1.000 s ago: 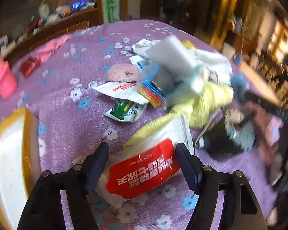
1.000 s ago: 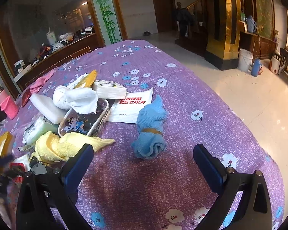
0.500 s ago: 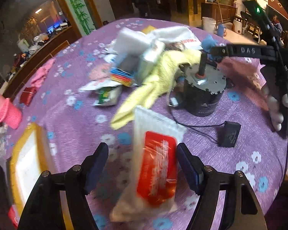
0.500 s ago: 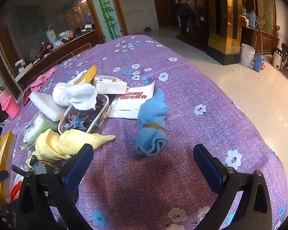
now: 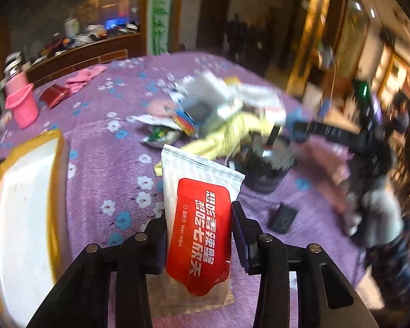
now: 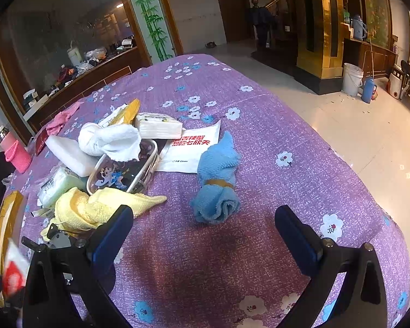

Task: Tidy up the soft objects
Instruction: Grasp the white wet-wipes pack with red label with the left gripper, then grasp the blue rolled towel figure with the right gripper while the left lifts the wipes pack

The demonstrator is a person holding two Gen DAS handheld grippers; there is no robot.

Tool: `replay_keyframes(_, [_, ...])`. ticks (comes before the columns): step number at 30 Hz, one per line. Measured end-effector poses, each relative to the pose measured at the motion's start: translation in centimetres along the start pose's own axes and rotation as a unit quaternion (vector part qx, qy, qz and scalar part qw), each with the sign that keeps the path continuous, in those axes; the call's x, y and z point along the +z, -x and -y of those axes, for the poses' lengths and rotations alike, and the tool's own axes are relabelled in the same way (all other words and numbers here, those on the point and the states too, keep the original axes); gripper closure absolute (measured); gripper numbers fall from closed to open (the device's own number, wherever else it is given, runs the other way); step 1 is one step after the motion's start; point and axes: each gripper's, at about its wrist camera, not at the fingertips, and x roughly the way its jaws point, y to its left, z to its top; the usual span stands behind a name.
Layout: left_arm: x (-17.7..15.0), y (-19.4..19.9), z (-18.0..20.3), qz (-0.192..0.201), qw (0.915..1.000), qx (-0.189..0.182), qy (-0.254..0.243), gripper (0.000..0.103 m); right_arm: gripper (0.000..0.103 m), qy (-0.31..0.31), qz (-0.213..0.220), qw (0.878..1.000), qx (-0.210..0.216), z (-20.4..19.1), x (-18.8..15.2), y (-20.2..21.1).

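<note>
My left gripper [image 5: 199, 235] is shut on a red-and-white wet wipe pack [image 5: 201, 218] and holds it upright above the purple flowered tablecloth [image 5: 104, 147]. The pack also shows at the left edge of the right wrist view [image 6: 12, 276]. My right gripper [image 6: 205, 235] is open and empty, just short of a rolled blue towel [image 6: 218, 183]. A yellow towel [image 6: 95, 207], a white towel [image 6: 109, 139] and a white sponge block [image 6: 68, 154] lie to the left of it.
A yellow-rimmed white tray [image 5: 22, 207] sits at the left. A dark motor [image 5: 268, 164] with a cable and a small black box [image 5: 283, 217] stand at the right. A clear cartoon case [image 6: 123, 170], tissue packs [image 6: 158, 125] and a pink bottle [image 6: 15, 151] lie around.
My left gripper has closed on the wet wipe pack and lifted it upright off the cloth, swinging left toward the tray. My right gripper has stayed open over the blue towel.
</note>
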Motion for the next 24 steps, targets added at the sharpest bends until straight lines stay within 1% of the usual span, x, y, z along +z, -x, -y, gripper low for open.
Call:
replay_keyframes(2, [-0.1, 1.4, -0.4, 0.017, 0.9997, -0.008, 0.017, 0.062, 0.000, -0.004, 0.007, 1.000, 0.009, 0.2, 0.1, 0.4])
replay_keyframes(4, [-0.2, 2.7, -0.9, 0.025, 0.9992, -0.014, 0.027, 0.062, 0.000, -0.007, 0.012, 0.999, 0.037, 0.5, 0.5, 1.3])
replay_keyframes(5, [-0.3, 3.2, -1.2, 0.028, 0.9991, -0.016, 0.028, 0.062, 0.000, -0.009, 0.017, 0.999, 0.049, 0.7, 0.8, 2.1])
replay_keyframes(8, [-0.9, 4.3, -2.0, 0.038, 0.9984, -0.022, 0.034, 0.062, 0.000, -0.029, 0.056, 0.994, 0.086, 2.6, 2.7, 6.3])
replay_keyframes(10, [-1.1, 4.6, -2.4, 0.044, 0.9979, -0.026, 0.040, 0.062, 0.000, -0.023, 0.070, 0.993, 0.095, 3.5, 4.2, 8.1])
replay_keyframes(12, [-1.3, 4.7, -2.6, 0.049, 0.9975, -0.027, 0.043, 0.062, 0.000, 0.004, 0.072, 0.993, 0.091, 3.7, 5.5, 8.8])
replay_keyframes(14, [-1.4, 4.7, -2.8, 0.052, 0.9971, -0.031, 0.047, 0.062, 0.000, 0.036, 0.050, 0.996, 0.070, 3.4, 6.0, 7.9])
replay_keyframes(16, [-1.6, 4.6, -2.8, 0.052, 0.9970, -0.032, 0.048, 0.062, 0.000, 0.068, 0.001, 0.997, 0.033, 2.7, 5.7, 5.5])
replay_keyframes(17, [-1.7, 4.7, -2.9, 0.051, 0.9971, -0.032, 0.047, 0.062, 0.003, 0.077, -0.016, 0.997, 0.024, 2.4, 5.4, 4.4])
replay_keyframes(18, [-1.8, 4.8, -2.9, 0.050, 0.9972, -0.031, 0.045, 0.062, 0.006, 0.085, -0.034, 0.996, 0.019, 2.1, 5.0, 3.2])
replay_keyframes(19, [-1.9, 5.0, -3.0, 0.051, 0.9973, -0.029, 0.045, 0.062, 0.013, 0.087, -0.047, 0.995, 0.016, 1.8, 4.8, 2.1])
replay_keyframes(20, [-1.9, 5.3, -3.0, 0.053, 0.9972, -0.028, 0.045, 0.062, 0.018, 0.087, -0.055, 0.995, 0.015, 1.6, 4.8, 1.3])
replay_keyframes(22, [-2.0, 5.8, -3.3, 0.057, 0.9969, -0.026, 0.047, 0.062, 0.023, 0.085, -0.067, 0.994, 0.012, 1.0, 4.6, -0.6])
replay_keyframes(23, [-2.0, 6.1, -3.6, 0.060, 0.9967, -0.023, 0.050, 0.062, 0.029, 0.086, -0.069, 0.994, 0.007, 0.8, 4.6, -1.2])
replay_keyframes(24, [-2.0, 6.3, -3.7, 0.061, 0.9965, -0.022, 0.052, 0.062, 0.033, 0.086, -0.071, 0.994, 0.000, 0.5, 4.6, -1.9])
